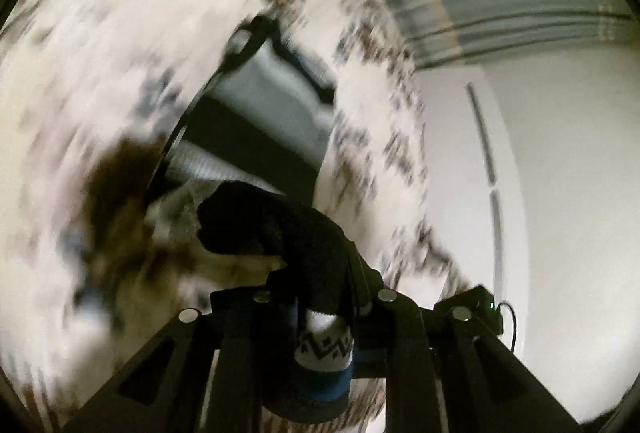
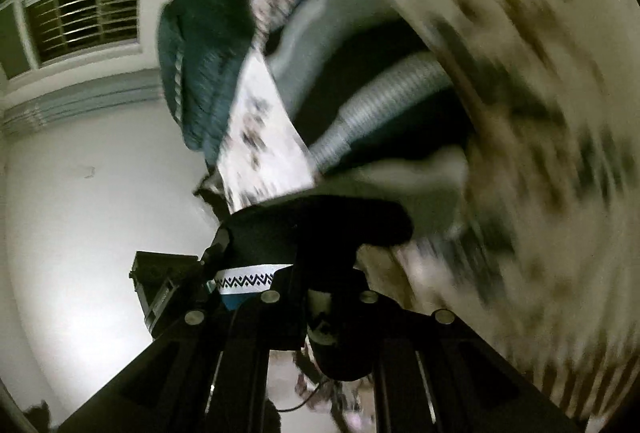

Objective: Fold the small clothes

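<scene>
A black sock (image 1: 280,237) with a white zigzag band and a blue stripe hangs between both grippers, lifted above a white floral bed sheet (image 1: 88,81). My left gripper (image 1: 320,297) is shut on the sock's cuff end. In the right wrist view my right gripper (image 2: 320,285) is shut on the same black sock (image 2: 320,225), whose zigzag band runs to the left. The left gripper (image 2: 218,245) also shows there, holding the sock's far end. Both views are blurred by motion.
A dark teal knitted garment (image 2: 204,45) lies on the floral sheet (image 2: 540,113). A grey striped cloth (image 2: 380,101) and a dark garment (image 1: 256,129) lie in a fold of the sheet. A white wall (image 1: 560,173) and a barred window (image 2: 84,17) stand behind.
</scene>
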The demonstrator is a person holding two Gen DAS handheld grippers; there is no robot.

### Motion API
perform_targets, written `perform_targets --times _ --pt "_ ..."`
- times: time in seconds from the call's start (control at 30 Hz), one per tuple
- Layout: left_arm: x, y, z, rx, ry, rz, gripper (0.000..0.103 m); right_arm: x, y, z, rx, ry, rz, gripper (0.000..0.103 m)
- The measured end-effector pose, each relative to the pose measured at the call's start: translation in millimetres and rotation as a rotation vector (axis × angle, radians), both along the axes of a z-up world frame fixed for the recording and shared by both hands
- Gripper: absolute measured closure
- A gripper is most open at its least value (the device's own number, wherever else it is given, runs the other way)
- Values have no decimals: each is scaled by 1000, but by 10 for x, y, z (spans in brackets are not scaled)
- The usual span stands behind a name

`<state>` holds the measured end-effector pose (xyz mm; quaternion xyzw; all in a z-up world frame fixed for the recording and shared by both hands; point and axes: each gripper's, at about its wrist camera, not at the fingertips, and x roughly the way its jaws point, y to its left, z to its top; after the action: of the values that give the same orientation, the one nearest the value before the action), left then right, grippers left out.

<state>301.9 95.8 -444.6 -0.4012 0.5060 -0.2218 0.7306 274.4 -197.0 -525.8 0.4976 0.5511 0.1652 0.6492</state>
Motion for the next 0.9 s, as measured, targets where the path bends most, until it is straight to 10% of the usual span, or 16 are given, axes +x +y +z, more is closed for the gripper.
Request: perform_targets --times 0.27,0.5,0.6,0.9 --pt "1775 -44 -281 -23 -4 6 84 1768 -434 114 -112 -86 -63 94" --pt "2658 149 -745 -132 60 94 45 3050 -761 -332 -112 -10 -102 81" --pt "2764 296 -772 -168 60 135 41 3264 -800 -492 -83 12 -109 48" --pt "2039 414 -573 33 -62 59 39 2836 -1074 -427 -283 -7 56 24"
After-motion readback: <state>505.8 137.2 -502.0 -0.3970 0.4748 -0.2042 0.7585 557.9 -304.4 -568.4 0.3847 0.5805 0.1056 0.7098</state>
